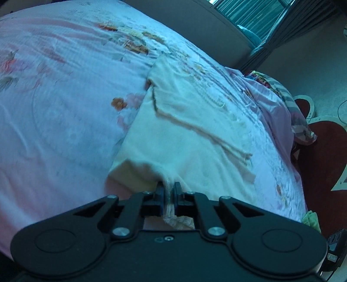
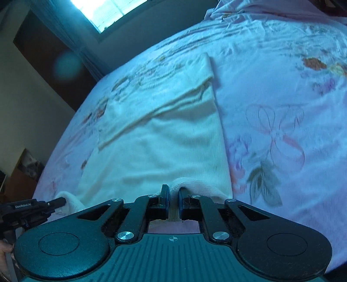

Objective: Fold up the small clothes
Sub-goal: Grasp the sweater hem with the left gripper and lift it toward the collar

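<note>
On a bed spread with a pale pink floral sheet (image 1: pixel 65 112) lies a small cream-white garment (image 1: pixel 186 134), partly folded, with one flap of its own cloth laid slantwise across its upper half so that a raised edge runs diagonally over it. Its near hem is lifted off the sheet at two places. At the bottom of the left wrist view, the left gripper (image 1: pixel 168 191) has its black jaws closed tight on a gathered pinch of that hem, the cloth bunched between the blue pads and a strip of it trailing back between the fingers. The right gripper (image 2: pixel 173 195) does likewise in its own view: its jaws are clamped on a rolled bit of the garment's (image 2: pixel 164 138) near edge, close to the corner that lies beside the printed bow and leaves on the sheet (image 2: pixel 282 134). From the right wrist view, the left gripper (image 2: pixel 61 200) shows at the lower left, its black tip buried in a lifted fold of the same hem, with part of a hand (image 2: pixel 5 248) just visible at the frame's edge below it. Both views are somewhat blurred. Beyond the bed, a window (image 2: pixel 104 13) glows brightly, and a dark red rug (image 1: pixel 323 156) covers the floor beside the mattress.
</note>
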